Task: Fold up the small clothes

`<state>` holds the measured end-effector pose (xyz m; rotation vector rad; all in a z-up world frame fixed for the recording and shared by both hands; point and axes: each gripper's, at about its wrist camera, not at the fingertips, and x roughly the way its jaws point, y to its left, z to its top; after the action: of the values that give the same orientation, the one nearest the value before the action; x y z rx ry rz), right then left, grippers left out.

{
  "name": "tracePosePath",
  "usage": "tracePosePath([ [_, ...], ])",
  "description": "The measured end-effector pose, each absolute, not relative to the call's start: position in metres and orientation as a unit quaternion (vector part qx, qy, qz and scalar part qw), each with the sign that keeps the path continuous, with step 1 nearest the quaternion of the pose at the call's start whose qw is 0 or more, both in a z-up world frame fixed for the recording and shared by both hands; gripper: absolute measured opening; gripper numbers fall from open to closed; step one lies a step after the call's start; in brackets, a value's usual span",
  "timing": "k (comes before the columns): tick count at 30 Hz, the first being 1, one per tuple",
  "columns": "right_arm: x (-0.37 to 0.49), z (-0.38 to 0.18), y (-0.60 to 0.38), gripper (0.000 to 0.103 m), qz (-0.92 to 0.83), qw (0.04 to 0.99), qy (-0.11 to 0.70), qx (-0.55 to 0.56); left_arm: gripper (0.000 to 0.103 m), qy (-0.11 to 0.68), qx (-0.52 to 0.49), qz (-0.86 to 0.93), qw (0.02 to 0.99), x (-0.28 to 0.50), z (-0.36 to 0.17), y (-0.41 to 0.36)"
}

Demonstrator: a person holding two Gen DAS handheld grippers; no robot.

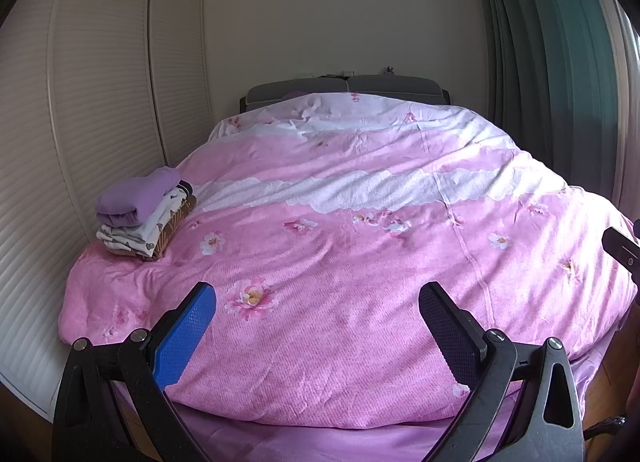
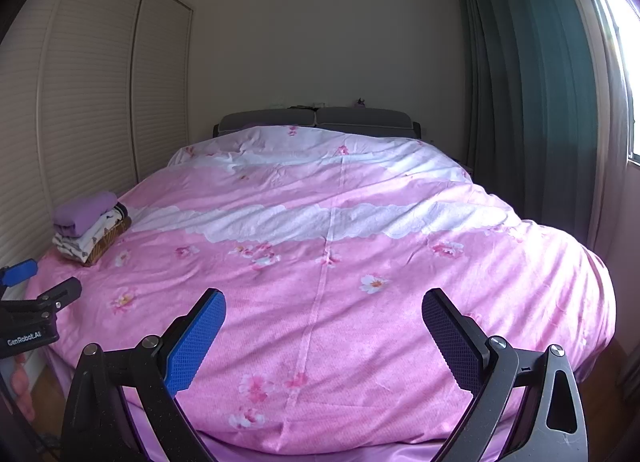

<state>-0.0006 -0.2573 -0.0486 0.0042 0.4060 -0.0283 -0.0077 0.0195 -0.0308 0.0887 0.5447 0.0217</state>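
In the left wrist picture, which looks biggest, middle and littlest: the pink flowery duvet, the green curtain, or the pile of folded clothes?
1. Pink flowery duvet, by far the biggest.
2. Green curtain.
3. Pile of folded clothes, the littlest.

The fisheye lens bends things at the edges, so this is only how they look.

Pink floral duvet (image 1: 340,302) on bed, louvred wardrobe (image 1: 100,122) left, green curtain (image 2: 532,102) right.

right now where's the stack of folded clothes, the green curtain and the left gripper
stack of folded clothes (image 1: 144,218): left wrist view, on the purple top garment.
green curtain (image 2: 532,102): right wrist view, on its middle folds.
left gripper (image 1: 318,332): left wrist view, midway between its open fingertips.
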Motion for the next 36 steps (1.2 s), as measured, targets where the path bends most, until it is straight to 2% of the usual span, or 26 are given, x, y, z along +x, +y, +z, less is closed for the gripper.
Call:
tracePosePath([
  [36,-0.005,-0.047,-0.248,0.100,-0.013,0.980,0.201,0.008,0.103,0.278,0.042,-0.007,0.960,-0.006,-0.033,0.020],
])
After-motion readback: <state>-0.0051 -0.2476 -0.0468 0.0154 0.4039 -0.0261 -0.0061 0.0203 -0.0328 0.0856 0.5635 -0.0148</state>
